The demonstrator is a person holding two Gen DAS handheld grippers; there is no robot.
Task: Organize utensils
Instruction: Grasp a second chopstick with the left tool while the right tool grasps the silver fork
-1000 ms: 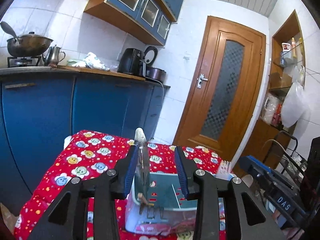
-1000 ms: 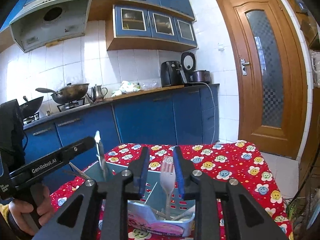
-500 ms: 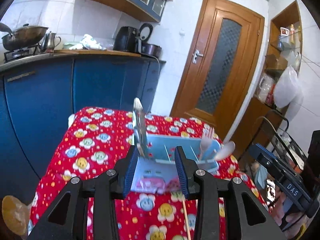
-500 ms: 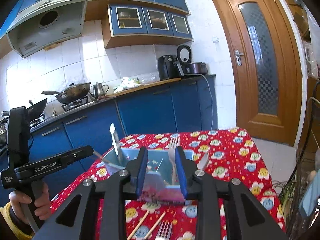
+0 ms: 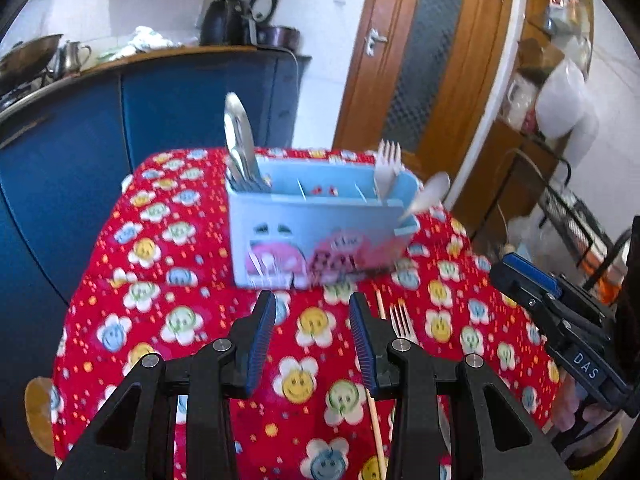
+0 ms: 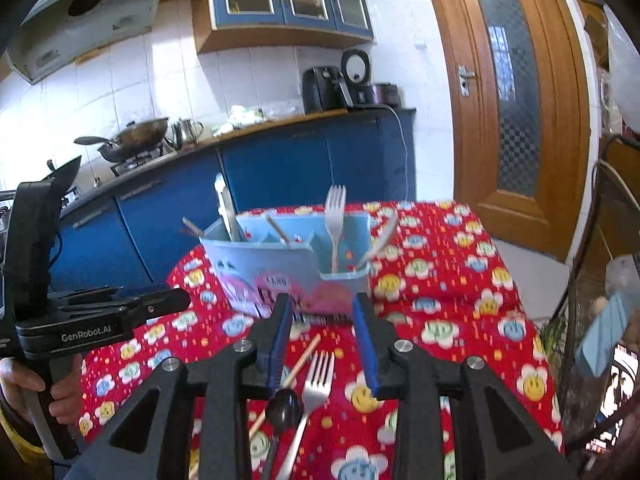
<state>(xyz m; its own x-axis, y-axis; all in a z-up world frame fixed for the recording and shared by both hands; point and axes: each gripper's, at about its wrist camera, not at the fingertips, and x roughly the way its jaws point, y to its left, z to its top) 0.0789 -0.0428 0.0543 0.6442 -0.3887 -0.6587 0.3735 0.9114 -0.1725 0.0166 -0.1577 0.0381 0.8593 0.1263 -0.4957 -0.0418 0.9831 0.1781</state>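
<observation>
A light blue utensil caddy [image 5: 316, 232] [image 6: 280, 268] stands on the red flowered tablecloth [image 5: 160, 240]. Metal tongs [image 5: 238, 140] stand in its left end. A white fork [image 5: 387, 164] [image 6: 335, 220] and a white spoon [image 5: 428, 194] stand in its right end. My left gripper [image 5: 313, 336] is open and empty, just short of the caddy. My right gripper [image 6: 322, 336] also holds nothing, and its jaws are opening. Below it on the cloth lie a metal fork [image 6: 316, 384] [image 5: 402, 320], a black spoon [image 6: 284, 404] and a wooden chopstick [image 6: 304, 356] [image 5: 376, 404].
Blue kitchen cabinets [image 6: 280, 168] run behind the table, a wooden door [image 5: 420, 60] to the right. A black wire rack [image 5: 568, 208] stands at the table's right. A hand [image 6: 16, 376] holds the left gripper's handle at the left of the right wrist view.
Both grippers drew back from the caddy and tipped down toward the cloth. The white fork that was between the right fingers now stands free in the caddy.
</observation>
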